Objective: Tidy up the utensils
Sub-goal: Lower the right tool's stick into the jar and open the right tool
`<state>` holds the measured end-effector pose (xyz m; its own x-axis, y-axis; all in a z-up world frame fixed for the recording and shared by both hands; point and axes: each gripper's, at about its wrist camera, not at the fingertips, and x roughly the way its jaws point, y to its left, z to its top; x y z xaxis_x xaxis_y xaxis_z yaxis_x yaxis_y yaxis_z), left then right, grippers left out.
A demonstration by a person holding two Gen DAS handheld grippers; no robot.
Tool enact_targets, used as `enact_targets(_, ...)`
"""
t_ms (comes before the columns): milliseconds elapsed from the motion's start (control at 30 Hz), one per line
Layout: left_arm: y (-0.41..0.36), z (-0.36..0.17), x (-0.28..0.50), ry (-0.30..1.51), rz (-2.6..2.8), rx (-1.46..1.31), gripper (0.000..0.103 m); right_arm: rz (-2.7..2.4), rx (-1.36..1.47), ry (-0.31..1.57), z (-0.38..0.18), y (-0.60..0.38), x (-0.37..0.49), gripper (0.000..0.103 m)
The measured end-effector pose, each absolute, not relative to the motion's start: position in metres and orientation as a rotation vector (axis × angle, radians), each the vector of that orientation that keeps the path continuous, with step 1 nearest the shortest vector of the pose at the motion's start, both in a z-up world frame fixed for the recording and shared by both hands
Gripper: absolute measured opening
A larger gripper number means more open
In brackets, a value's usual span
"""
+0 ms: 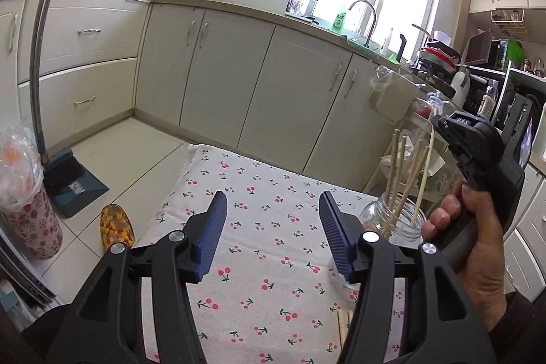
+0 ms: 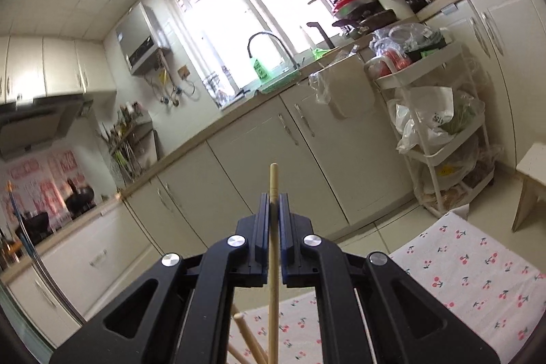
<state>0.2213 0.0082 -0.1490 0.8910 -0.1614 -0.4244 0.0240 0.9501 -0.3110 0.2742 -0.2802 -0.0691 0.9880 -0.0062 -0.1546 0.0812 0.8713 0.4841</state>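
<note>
Between the closed fingers of the right gripper (image 2: pixel 274 198) stands one chopstick (image 2: pixel 273 248), upright, its lower end inside the glass jar (image 1: pixel 396 220) among other chopsticks. Left gripper (image 1: pixel 273 210) hangs wide apart over the cherry-print cloth (image 1: pixel 273 261), nothing held.

chopstick (image 2: pixel 273 261) lower end cut off by frame | jar (image 1: pixel 392 220) base hidden, perhaps behind left tool (image 1: pixel 273 237)

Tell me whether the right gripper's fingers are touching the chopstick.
Touching. The right wrist view shows the right gripper shut on the chopstick, both blue fingers pressed against its sides with no gap visible.
</note>
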Motion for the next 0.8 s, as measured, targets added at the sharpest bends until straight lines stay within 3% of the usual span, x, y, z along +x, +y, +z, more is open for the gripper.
enact_targets(267,0.011,-0.138,0.222,0.497,-0.072,-0.291,0.063,-0.01,0.368,0.181,-0.075,-0.258,0.252,0.006)
enact_targets(400,0.006,-0.123,0.213,0.507,-0.076,-0.26,0.073,0.024,0.3,0.249,-0.081,-0.251,0.236,0.007)
enact_targets(467,0.002,-0.115,0.209,0.525,-0.08,-0.24,0.079,0.038,0.274,0.276,-0.082,-0.249,0.226,0.019)
enact_targets(633,-0.008,-0.093,0.189,0.577,-0.071,-0.179,0.088,0.067,0.245,0.334,-0.073,-0.249,0.185,0.029)
enact_targets(733,-0.015,-0.081,0.173,0.601,-0.062,-0.124,0.091,0.054,0.246,0.397,-0.068,-0.252,0.151,0.056)
enact_targets(800,-0.02,-0.073,0.16,0.605,-0.057,-0.089,0.093,0.046,0.242,0.445,-0.067,-0.253,0.129,0.062)
